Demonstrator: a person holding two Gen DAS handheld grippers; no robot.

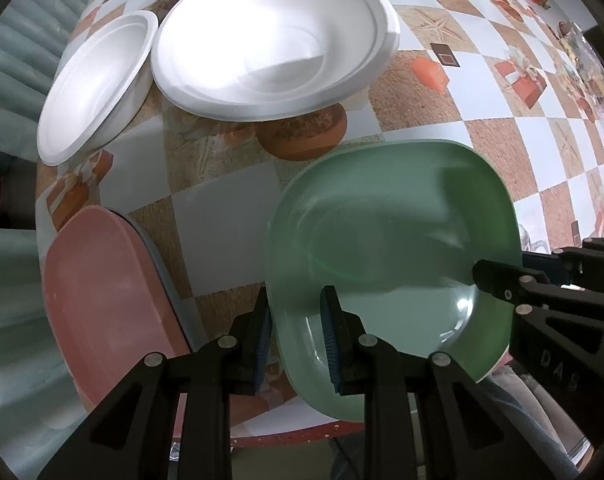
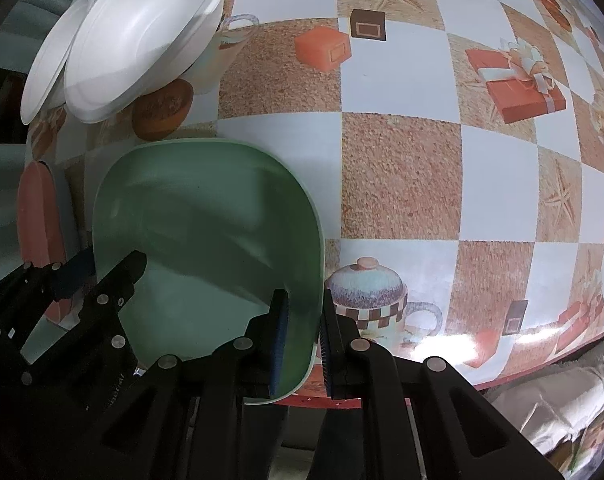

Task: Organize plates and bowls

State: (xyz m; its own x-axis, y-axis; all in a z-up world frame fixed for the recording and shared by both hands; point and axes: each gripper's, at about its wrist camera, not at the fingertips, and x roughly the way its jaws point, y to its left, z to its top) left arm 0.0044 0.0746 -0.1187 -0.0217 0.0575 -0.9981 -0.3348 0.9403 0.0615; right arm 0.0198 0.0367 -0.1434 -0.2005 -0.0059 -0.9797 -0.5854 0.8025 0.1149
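Checkered table (image 2: pixel 401 184): green plate (image 2: pixel 206 216), white bowls (image 1: pixel 270 40).

A pale mint-green plate (image 1: pixel 385 240) sits at the near edge of the surface (image 1: pixel 481 92), whose covering is a chequerboard of white squares and speckled sandy-brown squares, printed with starfish, orange-red gift boxes tied with cream ribbon, small dark brown squares and a lidded teapot in pale blue, purple-brown and brown-and-cream checks. The surface's rim is red. Left of the green plate lies a salmon-pink plate (image 1: pixel 102 288) over a grey-blue one. Beyond the green plate are plain white bowls (image 1: pixel 270 36). The left tongs (image 1: pixel 296 340) and right tongs (image 2: pixel 303 344) are black with ribbed blue pads and silver rivets.
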